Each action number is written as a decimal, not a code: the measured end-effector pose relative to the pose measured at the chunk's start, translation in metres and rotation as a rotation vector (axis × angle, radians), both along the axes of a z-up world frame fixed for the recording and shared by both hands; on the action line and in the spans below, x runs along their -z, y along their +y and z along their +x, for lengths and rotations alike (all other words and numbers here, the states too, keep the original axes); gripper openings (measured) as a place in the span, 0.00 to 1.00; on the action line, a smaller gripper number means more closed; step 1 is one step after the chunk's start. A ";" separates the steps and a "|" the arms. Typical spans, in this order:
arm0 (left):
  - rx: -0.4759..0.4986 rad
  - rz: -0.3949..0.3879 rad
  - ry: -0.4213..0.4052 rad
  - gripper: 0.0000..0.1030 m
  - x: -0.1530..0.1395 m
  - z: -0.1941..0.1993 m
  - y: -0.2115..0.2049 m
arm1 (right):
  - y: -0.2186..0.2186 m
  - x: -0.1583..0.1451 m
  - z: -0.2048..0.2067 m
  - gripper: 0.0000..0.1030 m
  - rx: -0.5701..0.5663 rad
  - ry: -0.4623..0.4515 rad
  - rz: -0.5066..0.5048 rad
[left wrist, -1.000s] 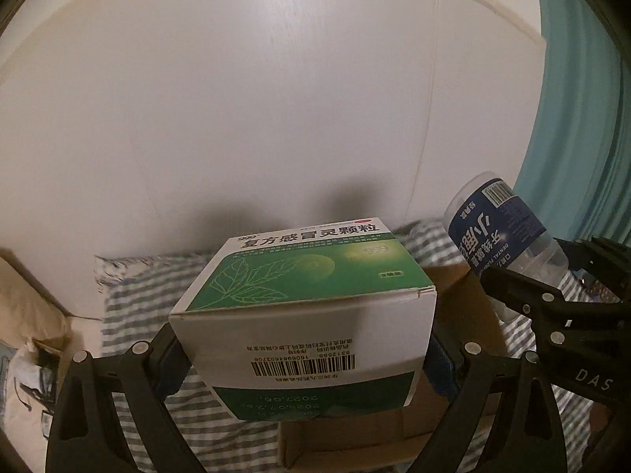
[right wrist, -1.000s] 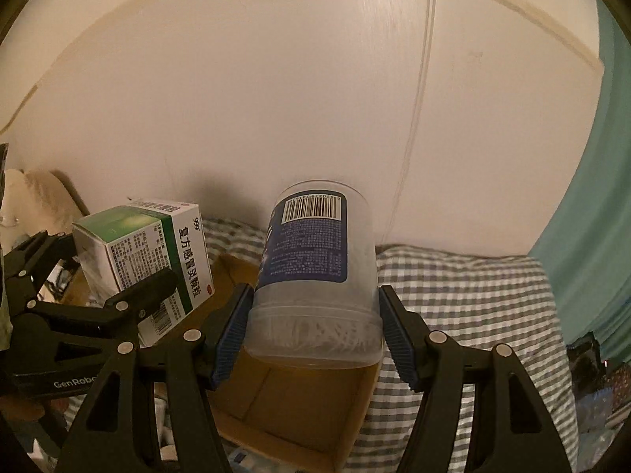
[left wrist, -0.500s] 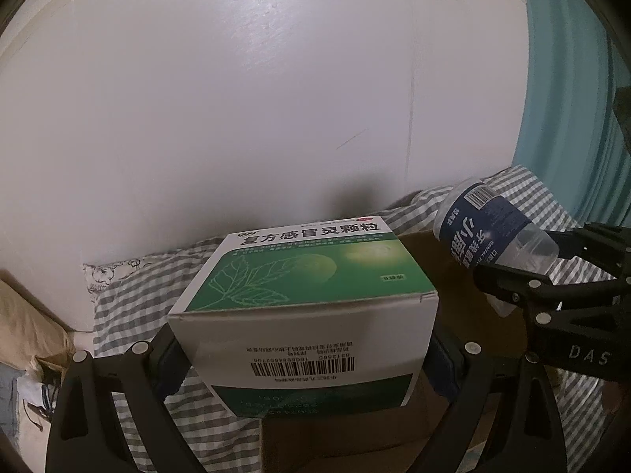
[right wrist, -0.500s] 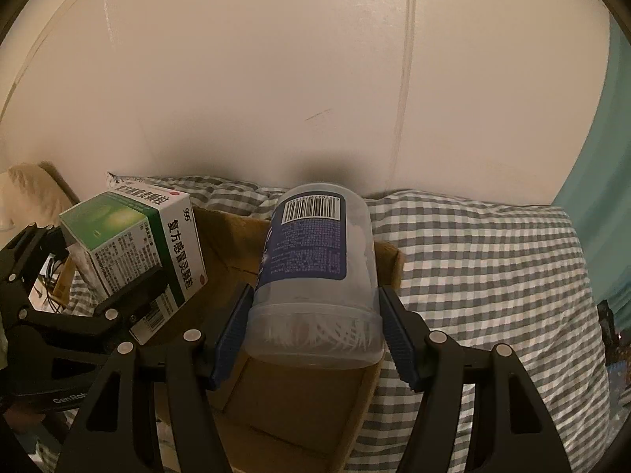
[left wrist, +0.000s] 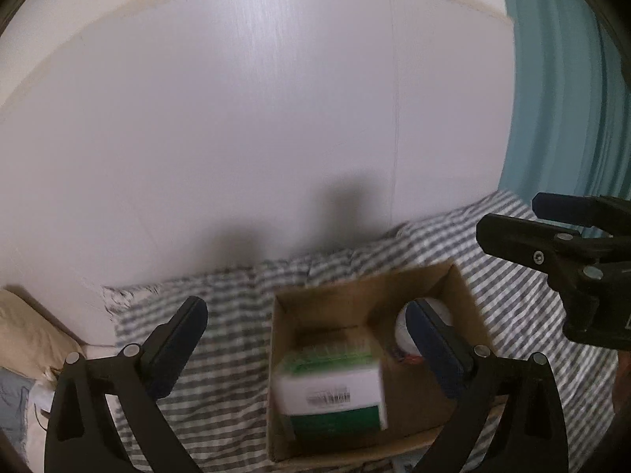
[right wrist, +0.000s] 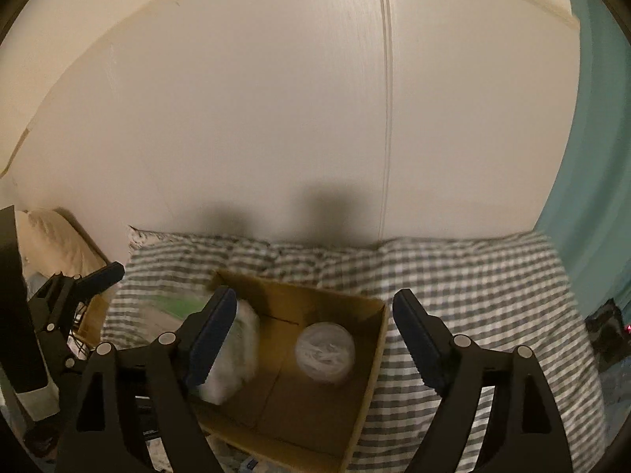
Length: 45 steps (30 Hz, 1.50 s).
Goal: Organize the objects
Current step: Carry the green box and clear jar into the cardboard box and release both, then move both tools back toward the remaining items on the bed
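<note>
Half a second earlier the green-and-white cardboard medicine box [left wrist: 330,384] was clamped in the left gripper [left wrist: 307,343] and the clear plastic cotton-swab jar with the blue label [right wrist: 325,351] was clamped in the right gripper [right wrist: 313,339]; both have since been let go. The medicine box is now seen, motion-blurred, inside the open brown cardboard box [left wrist: 357,293] on its left side, and whether it has fully settled on the floor of that box cannot be told. The jar stands upright in the cardboard box's right half, apart from the medicine box. Both items are therefore judged to be delivered, so this placing step appears all but complete.

The left gripper is spread wide above the cardboard box, with nothing between its fingers and nothing touched. The right gripper is likewise spread wide and empty, held above the cardboard box's right side. The cardboard box rests on the grey-and-white checked bed sheet [right wrist: 473,276], close to the white wall [right wrist: 276,118].
</note>
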<state>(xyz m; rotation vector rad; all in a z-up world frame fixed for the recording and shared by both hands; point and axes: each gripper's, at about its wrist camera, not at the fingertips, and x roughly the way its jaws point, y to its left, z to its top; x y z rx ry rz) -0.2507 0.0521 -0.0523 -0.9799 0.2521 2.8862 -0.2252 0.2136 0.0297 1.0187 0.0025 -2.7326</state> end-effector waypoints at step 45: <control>-0.223 0.091 -0.064 1.00 0.021 0.199 -0.112 | -0.046 0.046 0.209 0.94 -0.054 -0.031 0.128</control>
